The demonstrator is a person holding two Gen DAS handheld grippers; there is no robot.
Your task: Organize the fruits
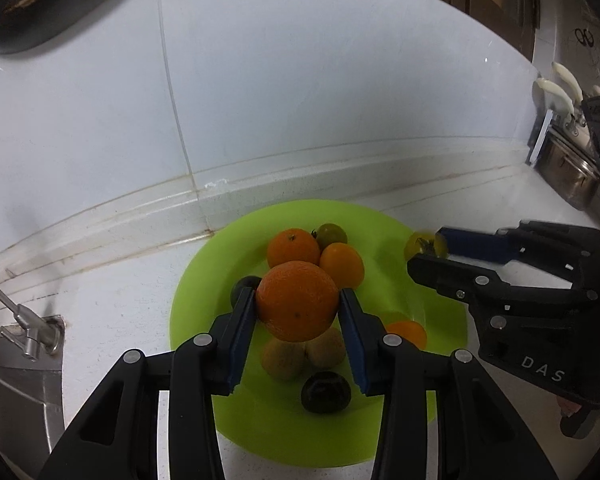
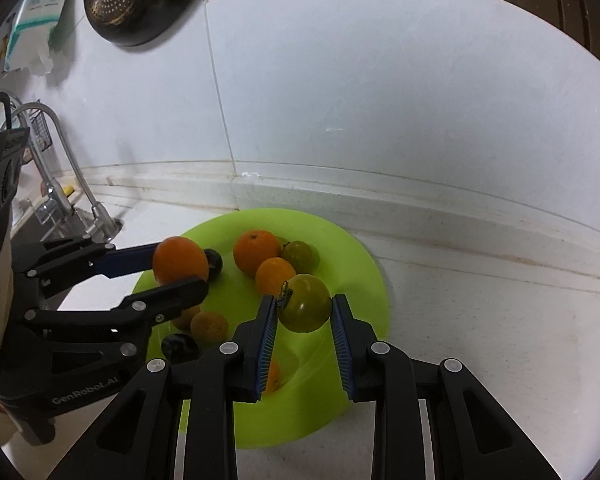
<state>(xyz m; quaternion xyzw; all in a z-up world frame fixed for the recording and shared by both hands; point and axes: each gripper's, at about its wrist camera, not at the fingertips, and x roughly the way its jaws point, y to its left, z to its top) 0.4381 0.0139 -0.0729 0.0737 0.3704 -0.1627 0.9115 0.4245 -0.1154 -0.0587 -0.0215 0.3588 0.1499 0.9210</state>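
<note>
A lime green plate (image 1: 204, 280) (image 2: 360, 264) sits on the white counter and holds several fruits: oranges (image 1: 293, 246), a green tomato (image 1: 331, 233), dark plums (image 1: 325, 392) and brownish fruits (image 1: 284, 358). My left gripper (image 1: 298, 300) is shut on a large orange (image 1: 297, 300) held above the plate; it also shows in the right wrist view (image 2: 180, 260). My right gripper (image 2: 304, 308) is shut on a yellow-green tomato (image 2: 305, 302) above the plate's right side; it also shows in the left wrist view (image 1: 426, 243).
A tiled white wall rises behind the plate. A steel sink with a faucet (image 2: 66, 168) lies to the left. A dark colander (image 2: 140, 0) hangs on the wall. A steel container with utensils (image 1: 564, 160) stands at the right.
</note>
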